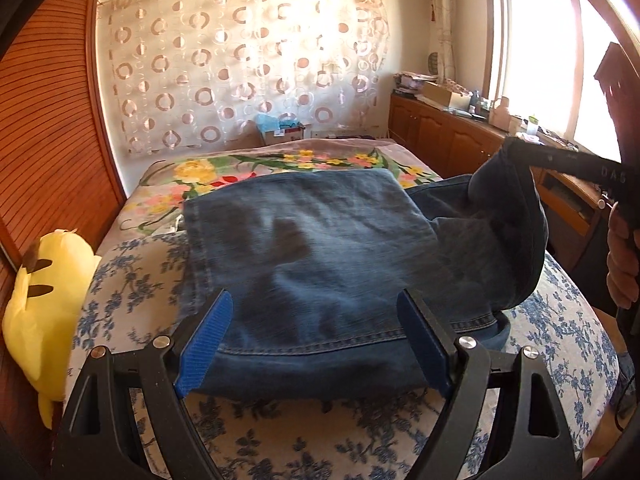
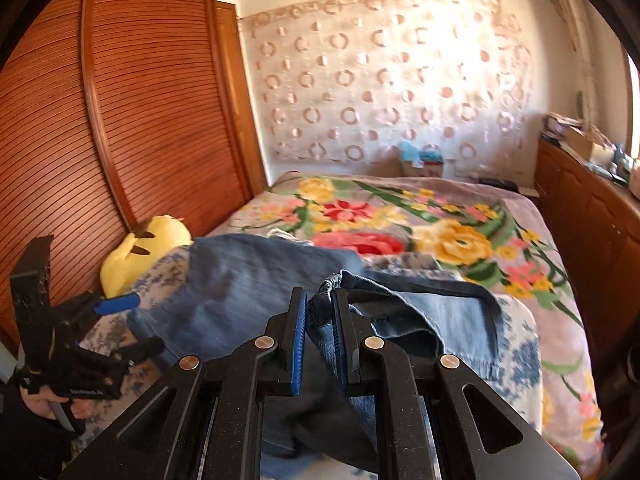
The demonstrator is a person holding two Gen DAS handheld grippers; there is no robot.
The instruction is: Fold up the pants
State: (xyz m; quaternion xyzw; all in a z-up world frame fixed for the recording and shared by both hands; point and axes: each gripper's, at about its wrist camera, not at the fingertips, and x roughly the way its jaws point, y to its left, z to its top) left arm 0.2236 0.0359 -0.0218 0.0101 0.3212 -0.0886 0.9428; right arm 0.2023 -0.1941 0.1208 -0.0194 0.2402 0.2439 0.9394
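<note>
Two grippers: right gripper jaws clenched on lifted edge of blue denim pants; left gripper jaws released, pants' hem between them on bed. Risk: thin pinch slipping, fold collapsing.

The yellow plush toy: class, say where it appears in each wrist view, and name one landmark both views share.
Left wrist view: the yellow plush toy sits at the far left edge, against the slatted wooden wardrobe.
Right wrist view: the toy lies left of centre, behind the jeans.
Shared landmark: the circle-patterned curtain on the far wall.
</note>
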